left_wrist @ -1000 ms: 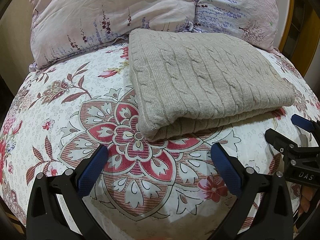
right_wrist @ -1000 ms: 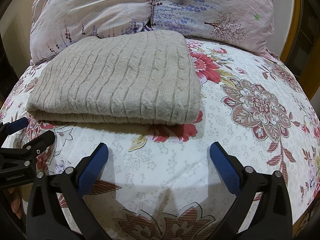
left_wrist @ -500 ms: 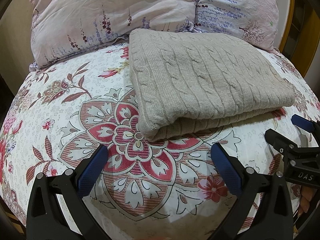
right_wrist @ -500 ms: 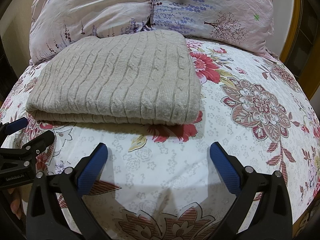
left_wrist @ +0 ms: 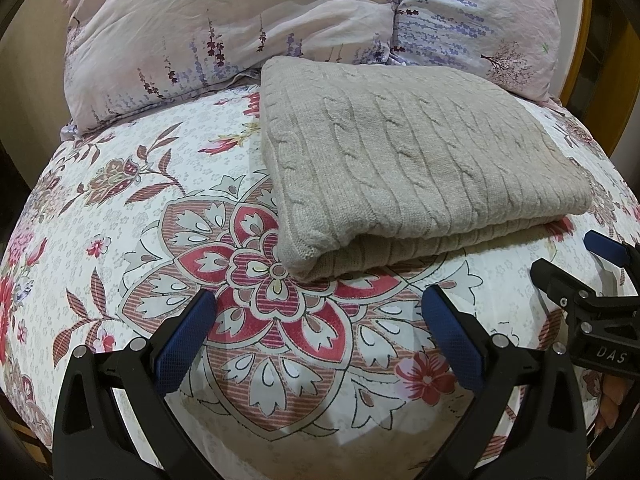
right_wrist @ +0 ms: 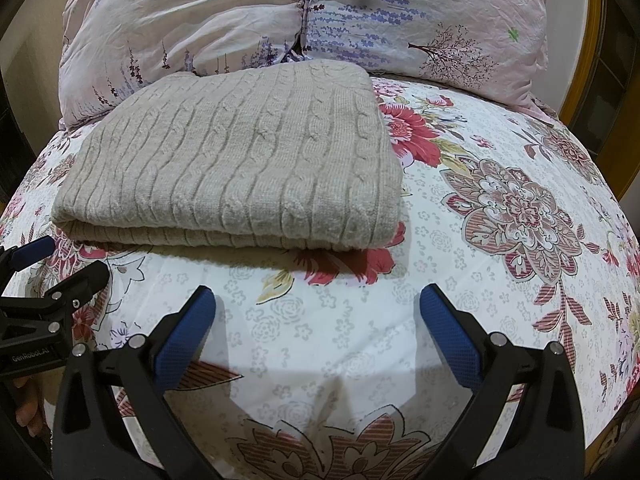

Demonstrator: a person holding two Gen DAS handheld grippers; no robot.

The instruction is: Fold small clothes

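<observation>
A beige cable-knit sweater (left_wrist: 408,168) lies folded into a thick rectangle on the floral bedsheet (left_wrist: 140,208); it also shows in the right wrist view (right_wrist: 240,168). My left gripper (left_wrist: 320,332) is open and empty, a little short of the sweater's near left corner. My right gripper (right_wrist: 316,328) is open and empty, just short of the sweater's near right edge. Each gripper shows at the edge of the other's view: the right one (left_wrist: 576,268) and the left one (right_wrist: 60,268).
Two pale pink floral pillows (left_wrist: 224,28) (right_wrist: 432,20) stand behind the sweater at the head of the bed. A wooden bed frame (right_wrist: 596,48) rises at the far right. The bedsheet (right_wrist: 500,220) lies bare to the right of the sweater.
</observation>
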